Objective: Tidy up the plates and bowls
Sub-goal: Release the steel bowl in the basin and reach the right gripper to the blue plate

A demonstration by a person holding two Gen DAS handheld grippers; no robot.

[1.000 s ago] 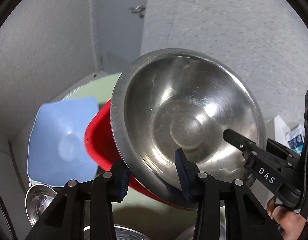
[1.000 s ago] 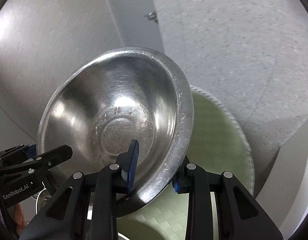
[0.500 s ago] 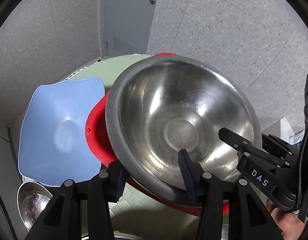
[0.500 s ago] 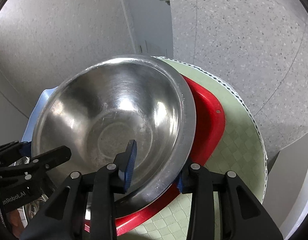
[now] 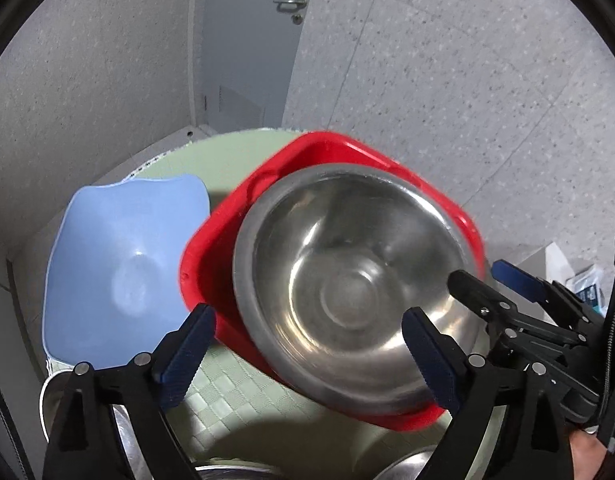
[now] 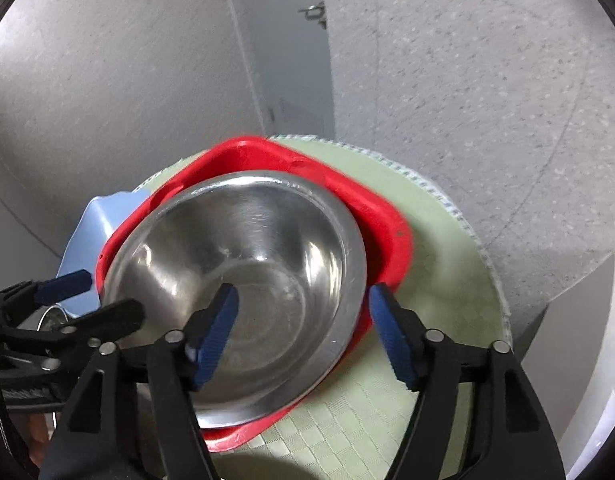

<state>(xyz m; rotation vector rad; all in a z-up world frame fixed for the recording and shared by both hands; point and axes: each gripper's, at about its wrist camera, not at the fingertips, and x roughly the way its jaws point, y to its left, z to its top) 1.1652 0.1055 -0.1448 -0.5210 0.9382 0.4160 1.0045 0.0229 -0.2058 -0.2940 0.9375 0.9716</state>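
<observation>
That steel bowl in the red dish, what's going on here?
A person holding two grippers is tidying dishes. The steel bowl sits nested in the red dish on a green mat, beside a blue bowl. The left gripper and right gripper are both open around the bowl's rim.

A round pale-green mat (image 5: 227, 160) with a faint checked weave and a stitched white edge covers the tabletop, and its far rim also shows in the right wrist view (image 6: 447, 280). Behind it a grey door (image 5: 247, 40) with a metal lever handle (image 5: 289, 2) stands between speckled grey walls (image 5: 447, 100). At the far right of the left wrist view a white and blue packet (image 5: 587, 280) lies low beside the tabletop, too small to read.
</observation>
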